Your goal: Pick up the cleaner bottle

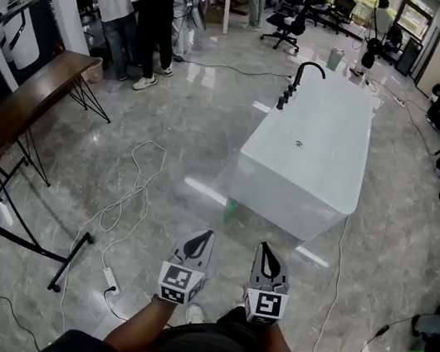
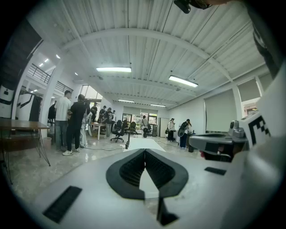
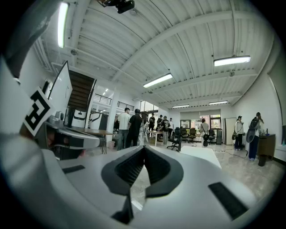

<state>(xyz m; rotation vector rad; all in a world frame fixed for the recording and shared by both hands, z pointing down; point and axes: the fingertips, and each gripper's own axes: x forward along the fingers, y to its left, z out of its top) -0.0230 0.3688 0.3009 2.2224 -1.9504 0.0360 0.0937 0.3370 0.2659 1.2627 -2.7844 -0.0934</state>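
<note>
The left gripper [image 1: 208,235] and right gripper [image 1: 265,248] are both clenched on nothing, side by side, near the white bathtub [image 1: 308,157].

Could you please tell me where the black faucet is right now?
In the head view, the faucet stands above centre, at the far left corner of the white tub, with a group of standing people off to its left.
</note>
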